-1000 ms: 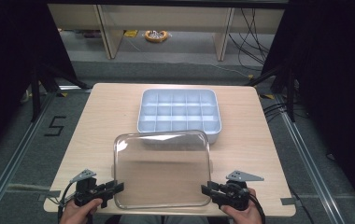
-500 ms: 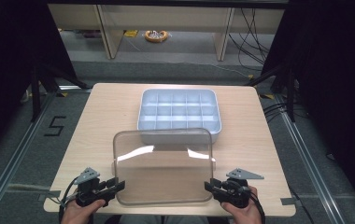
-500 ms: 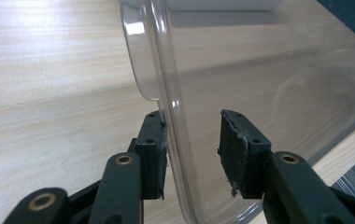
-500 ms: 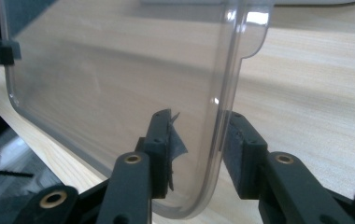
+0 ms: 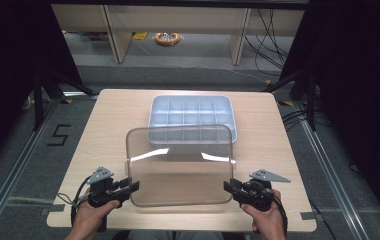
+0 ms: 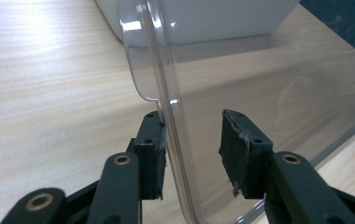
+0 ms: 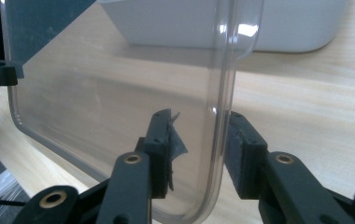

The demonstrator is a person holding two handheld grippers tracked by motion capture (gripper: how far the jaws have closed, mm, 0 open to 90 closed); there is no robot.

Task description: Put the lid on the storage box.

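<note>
Wooden table (image 5: pixel 103 130); both grippers, left (image 5: pixel 128 188) and right (image 5: pixel 233 187), clamp clear lid (image 5: pixel 178 165) near tray (image 5: pixel 192 117)

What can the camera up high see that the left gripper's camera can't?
The high view alone takes in the whole table, the tray's many compartments, both of the person's hands, the right hand-held gripper and the floor. The left gripper view alone gives a close look at the left hand-held gripper, its jaws set either side of the lid's rim. Both share the clear lid, the white tray behind it and the wooden tabletop.
</note>
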